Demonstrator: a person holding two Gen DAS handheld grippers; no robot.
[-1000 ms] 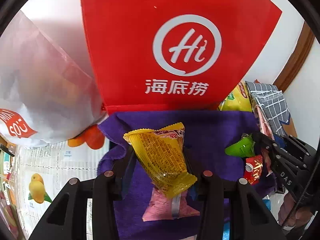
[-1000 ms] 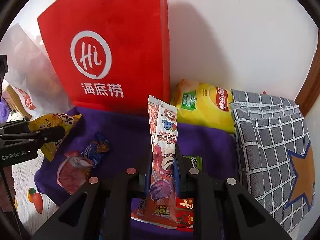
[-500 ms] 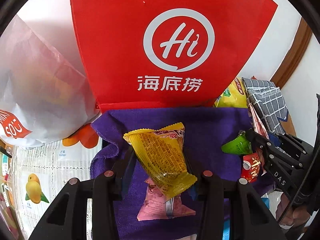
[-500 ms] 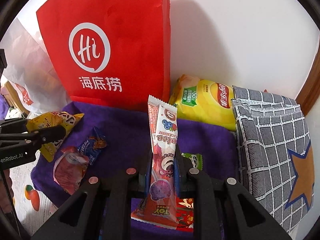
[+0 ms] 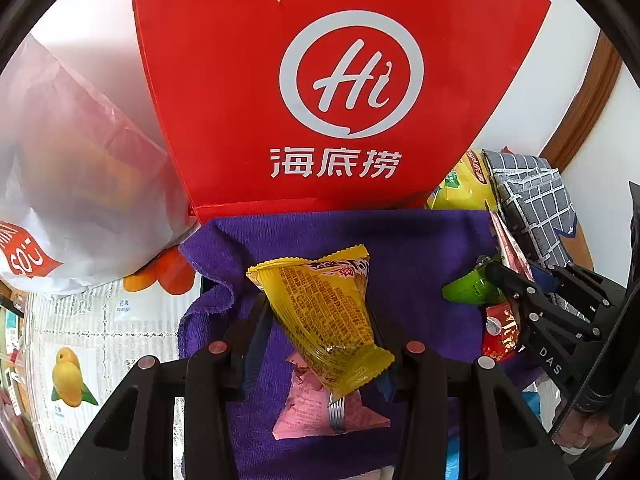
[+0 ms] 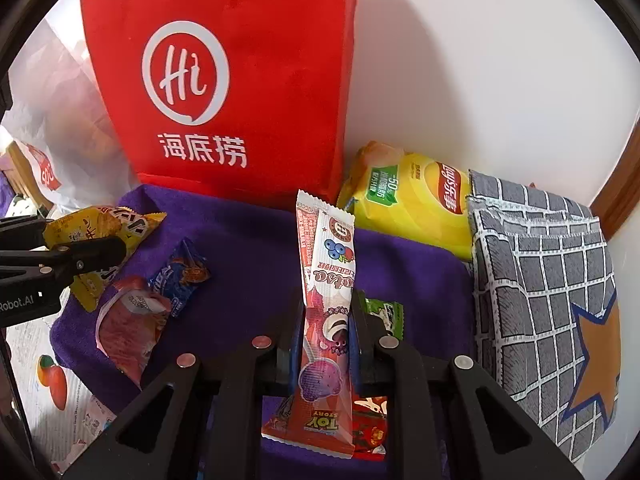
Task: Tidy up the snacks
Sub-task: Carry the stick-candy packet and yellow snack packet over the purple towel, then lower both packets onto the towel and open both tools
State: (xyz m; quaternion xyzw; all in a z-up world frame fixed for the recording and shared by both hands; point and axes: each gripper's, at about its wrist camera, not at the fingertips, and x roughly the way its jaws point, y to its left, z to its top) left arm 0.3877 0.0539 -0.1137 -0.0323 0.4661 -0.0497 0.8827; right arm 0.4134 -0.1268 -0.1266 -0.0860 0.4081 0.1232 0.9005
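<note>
Over the purple cloth (image 5: pixel 420 248), near its back edge: we carry two snacks toward the red bag (image 5: pixel 320 80).
Left tongs (image 5: pixel 320 332): clamped on our yellow packet (image 5: pixel 324 312), lifted clear.
Right tongs (image 6: pixel 326 320): pinching our long stick packet (image 6: pixel 326 304) upright.
Handling: both look light, crinkly and slippery; we judge mid-body grips safest, away from sealed ends.

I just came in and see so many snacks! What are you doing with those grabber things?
A person is sorting snacks with two hand-held grippers. The left gripper has its jaws shut on a yellow snack packet, held above the purple towel. The right gripper has its jaws shut on a long pink Toy Story snack stick. More snacks lie loose on the towel, and a big red Haidilao bag stands right behind it.
</note>
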